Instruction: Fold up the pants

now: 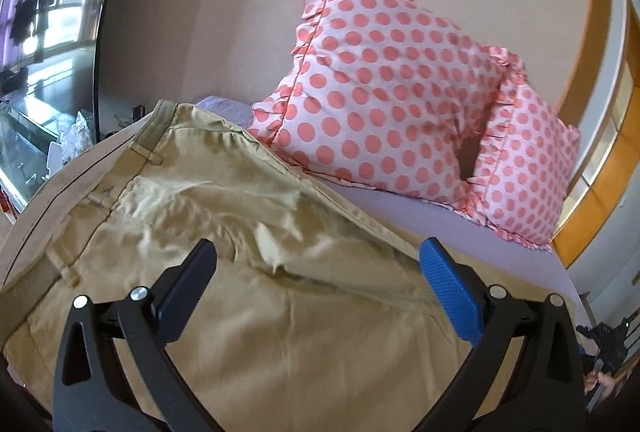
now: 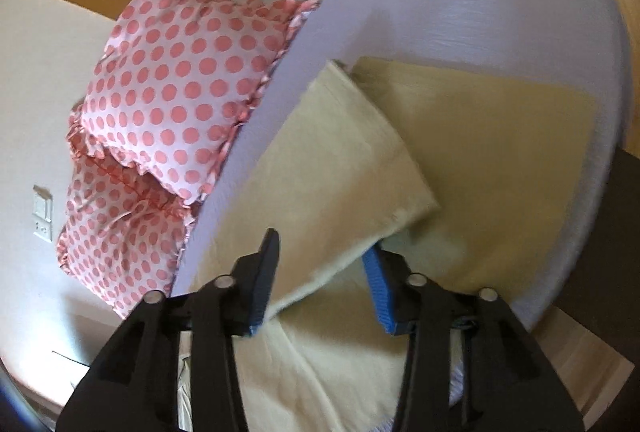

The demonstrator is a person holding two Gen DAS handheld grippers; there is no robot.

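Bedroom: pale lavender-sheeted bed (image 2: 480,3) against a beige wall, two white pillows with coral polka dots and ruffled edges (image 1: 384,87) leaning at the head, out of the working area. Khaki cotton pants (image 1: 248,320) lie spread on the bed, waistband toward the window side, crotch region still rumpled. Left gripper (image 1: 318,264) hovers over the seat, jaws wide apart, holding nothing; probably positioned to pin or smooth. Right gripper (image 2: 320,272) also spread; one leg panel lies folded diagonally over the other, its edge passing between the jaws, contact uncertain. Judged: leg-over-leg fold underway, unaligned.
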